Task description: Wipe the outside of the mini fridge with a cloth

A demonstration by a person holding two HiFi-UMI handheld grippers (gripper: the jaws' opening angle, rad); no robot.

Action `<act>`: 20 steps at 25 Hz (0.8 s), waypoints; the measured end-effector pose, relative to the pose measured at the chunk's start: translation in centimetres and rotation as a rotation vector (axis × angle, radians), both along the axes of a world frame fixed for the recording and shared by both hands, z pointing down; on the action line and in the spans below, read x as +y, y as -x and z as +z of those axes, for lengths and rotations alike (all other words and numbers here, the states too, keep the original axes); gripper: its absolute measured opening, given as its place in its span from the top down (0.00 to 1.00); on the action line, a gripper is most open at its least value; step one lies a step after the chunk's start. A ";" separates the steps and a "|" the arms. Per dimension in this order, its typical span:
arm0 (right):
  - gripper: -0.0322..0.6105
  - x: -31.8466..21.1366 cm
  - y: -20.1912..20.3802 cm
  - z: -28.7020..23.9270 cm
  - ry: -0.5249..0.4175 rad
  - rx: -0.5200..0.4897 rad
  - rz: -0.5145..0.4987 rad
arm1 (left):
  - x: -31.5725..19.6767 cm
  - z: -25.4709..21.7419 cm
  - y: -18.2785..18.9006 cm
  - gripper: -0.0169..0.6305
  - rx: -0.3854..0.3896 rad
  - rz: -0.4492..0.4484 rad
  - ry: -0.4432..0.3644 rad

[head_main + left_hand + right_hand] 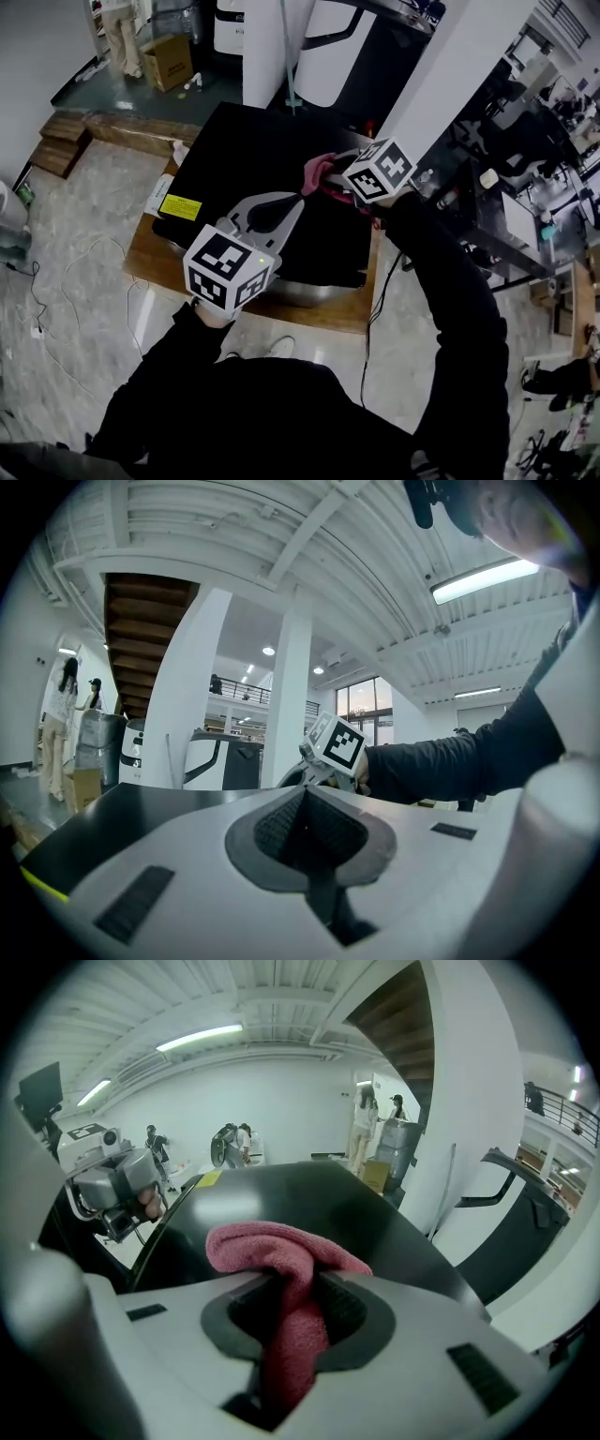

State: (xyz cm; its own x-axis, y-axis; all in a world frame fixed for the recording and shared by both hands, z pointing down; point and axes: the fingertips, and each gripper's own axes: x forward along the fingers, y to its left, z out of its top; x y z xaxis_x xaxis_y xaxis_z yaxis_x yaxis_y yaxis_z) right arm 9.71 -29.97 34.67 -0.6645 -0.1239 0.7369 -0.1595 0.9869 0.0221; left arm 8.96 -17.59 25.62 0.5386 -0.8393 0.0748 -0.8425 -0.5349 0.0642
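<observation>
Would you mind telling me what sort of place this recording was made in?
Probably a large open lab or workshop hall: cluttered equipment benches along one side, tall white columns under a ribbed ceiling with strip lights, and a cardboard box on the floor.

Head view: your cloth [317, 172] is mostly hidden behind the right gripper [336, 180]. The left gripper [298, 200] covers part of the mini fridge's [253, 141] near edge, and its sides are mostly out of sight. The yellow label's [180, 207] print is too small to read.
</observation>
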 end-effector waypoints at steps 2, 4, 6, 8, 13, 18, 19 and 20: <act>0.81 2.5 -0.2 0.1 0.011 0.016 -0.008 | 1.5 0.2 0.2 0.97 0.005 0.013 0.000; 0.81 5.4 0.0 0.3 0.029 0.035 -0.029 | 3.1 0.7 0.8 0.97 0.008 0.019 0.006; 0.81 8.6 0.2 0.5 0.052 0.054 -0.054 | 4.8 1.0 1.2 0.97 0.006 0.028 0.013; 0.81 11.9 0.0 0.6 0.077 0.078 -0.071 | 6.8 1.1 1.2 0.97 0.007 0.047 0.014; 0.81 17.9 0.3 0.4 0.140 0.091 -0.086 | 10.9 1.2 1.8 0.97 0.015 0.075 0.008; 0.81 21.1 -0.1 -0.1 0.187 0.093 -0.076 | 13.6 0.9 2.1 0.97 0.020 0.111 0.015; 0.81 21.7 -0.1 -0.2 0.189 0.082 -0.070 | 14.0 1.0 2.2 0.97 0.019 0.116 0.013; 0.81 22.3 -0.2 -0.5 0.196 0.063 -0.064 | 14.4 1.0 2.4 0.97 0.018 0.121 0.010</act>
